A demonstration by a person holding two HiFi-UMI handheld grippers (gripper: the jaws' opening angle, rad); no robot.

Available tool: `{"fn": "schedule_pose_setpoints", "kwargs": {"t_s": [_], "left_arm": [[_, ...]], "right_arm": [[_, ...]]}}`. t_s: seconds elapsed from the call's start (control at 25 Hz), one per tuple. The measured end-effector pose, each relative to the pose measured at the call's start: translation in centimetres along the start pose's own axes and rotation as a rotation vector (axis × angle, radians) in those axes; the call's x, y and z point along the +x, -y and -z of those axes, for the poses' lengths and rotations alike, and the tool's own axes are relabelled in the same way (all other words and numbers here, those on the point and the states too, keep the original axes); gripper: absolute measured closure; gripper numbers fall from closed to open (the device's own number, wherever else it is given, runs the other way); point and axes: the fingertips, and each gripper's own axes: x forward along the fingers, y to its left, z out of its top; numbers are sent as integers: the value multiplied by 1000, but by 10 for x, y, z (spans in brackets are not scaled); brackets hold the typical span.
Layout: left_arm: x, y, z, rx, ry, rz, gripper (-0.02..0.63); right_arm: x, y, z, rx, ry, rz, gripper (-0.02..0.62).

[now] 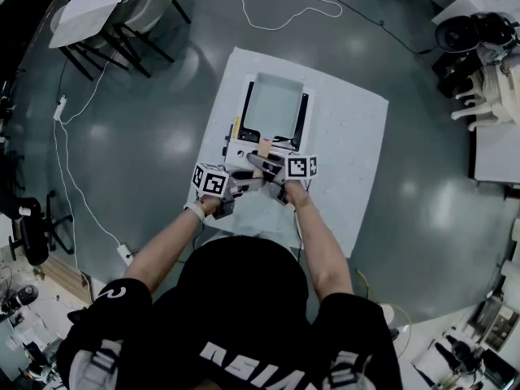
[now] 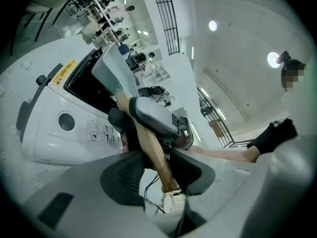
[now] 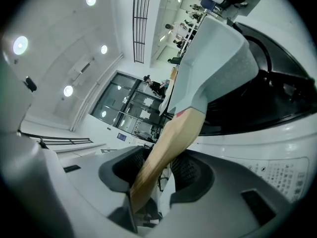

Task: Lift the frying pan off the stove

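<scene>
Both left gripper, right gripper clamp handle, pan interior only head view

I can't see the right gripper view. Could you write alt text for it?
The right gripper has its jaws closed on the wooden handle of a pale grey frying pan, which reaches over the black top of a white stove. Behind them is a bright room with round ceiling lights.
</scene>
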Motion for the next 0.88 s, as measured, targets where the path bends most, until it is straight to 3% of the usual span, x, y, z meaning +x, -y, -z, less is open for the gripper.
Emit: {"fn": "schedule_pose_setpoints", "kwargs": {"t_s": [0.32,0.68,0.88], "left_arm": [[-11,21,10,35,1,4,448],[-22,63,23,153,-2,39,448],[-31,93,31,206,-3,62,448]], "right_arm": [[-2,-21,12,-49,15,12,426],[-15,-73,24,-139,68,-4,425],[-26,-103,30,-198,104,28,425]]}}
